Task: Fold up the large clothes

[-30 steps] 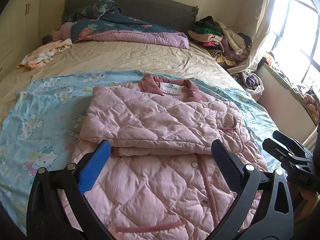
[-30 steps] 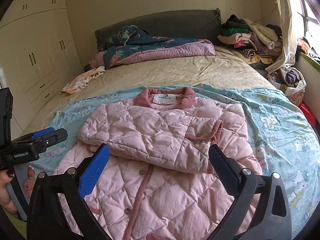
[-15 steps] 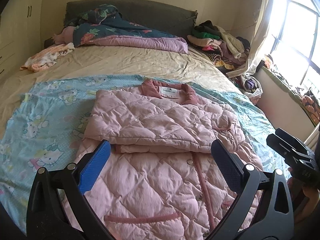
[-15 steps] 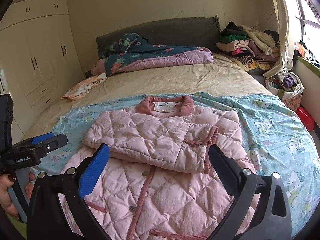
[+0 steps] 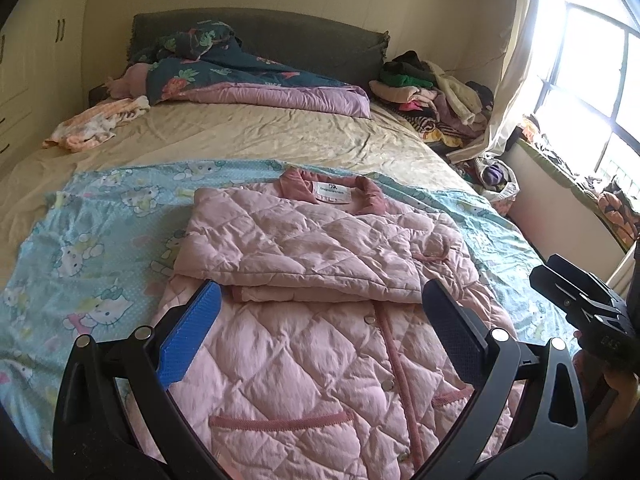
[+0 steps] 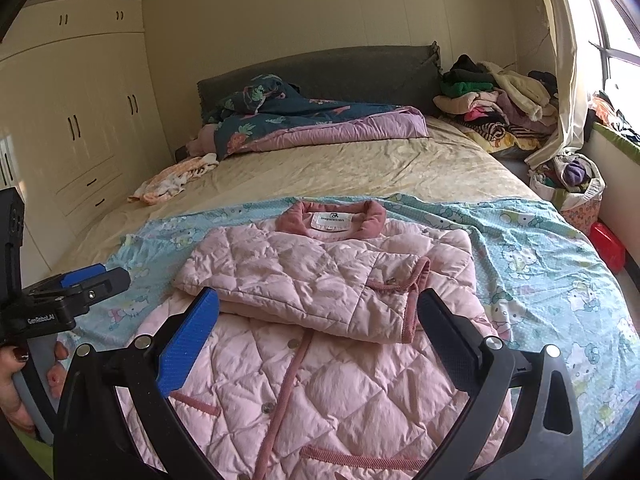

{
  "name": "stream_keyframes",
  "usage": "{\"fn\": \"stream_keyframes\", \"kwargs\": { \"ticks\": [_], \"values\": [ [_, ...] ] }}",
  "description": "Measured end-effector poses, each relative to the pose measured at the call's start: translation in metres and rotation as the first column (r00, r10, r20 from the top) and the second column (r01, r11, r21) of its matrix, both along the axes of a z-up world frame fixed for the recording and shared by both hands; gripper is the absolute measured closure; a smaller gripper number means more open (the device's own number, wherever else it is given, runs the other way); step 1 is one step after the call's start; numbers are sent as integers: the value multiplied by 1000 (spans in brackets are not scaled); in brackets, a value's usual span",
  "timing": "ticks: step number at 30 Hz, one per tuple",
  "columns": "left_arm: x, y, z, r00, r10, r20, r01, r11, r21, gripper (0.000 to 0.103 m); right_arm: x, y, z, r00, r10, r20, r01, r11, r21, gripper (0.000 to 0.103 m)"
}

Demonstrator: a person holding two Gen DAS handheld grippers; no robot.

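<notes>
**A:** Jacket first, then: pink, quilted, lying face up on the blue cartoon-print sheet at the near end of the bed. How far along would you say the folding is?

**B:** Partway, I'd judge. Both sleeves are crossed over the chest in a flat band just below the collar, one cuff lying on top. The lower body, with its buttons and pocket trims, is spread out unfolded towards the cameras. So the sleeves look done, and bringing the hem up to the collar is probably what remains.

**A:** And the two tools?

**B:** Neither touches the cloth. The left hand-held gripper hangs over the lower half of the jacket, tilted down at it, jaws spread wide with nothing between them. The right hand-held gripper matches it: same height, wide apart, empty. Each shows at the edge of the other's view, side by side at the foot of the bed.

**A:** Anything of the person?

**B:** Only fingers around the left handle.
</notes>
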State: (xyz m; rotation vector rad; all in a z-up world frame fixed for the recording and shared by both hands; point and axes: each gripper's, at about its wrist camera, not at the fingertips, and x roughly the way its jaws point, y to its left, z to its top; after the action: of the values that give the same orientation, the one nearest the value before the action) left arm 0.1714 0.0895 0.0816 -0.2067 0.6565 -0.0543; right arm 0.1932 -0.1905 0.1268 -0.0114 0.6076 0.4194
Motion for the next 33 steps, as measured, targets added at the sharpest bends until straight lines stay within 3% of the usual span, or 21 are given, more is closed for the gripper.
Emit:
{"fn": "stream_keyframes", "kwargs": {
  "ticks": [33],
  "values": [
    [-68, -25, -11, 999, -6, 34, 6, 1000, 2, 8, -68, -43, 4, 998, -17, 57, 17, 1000, 1, 4]
  ]
}}
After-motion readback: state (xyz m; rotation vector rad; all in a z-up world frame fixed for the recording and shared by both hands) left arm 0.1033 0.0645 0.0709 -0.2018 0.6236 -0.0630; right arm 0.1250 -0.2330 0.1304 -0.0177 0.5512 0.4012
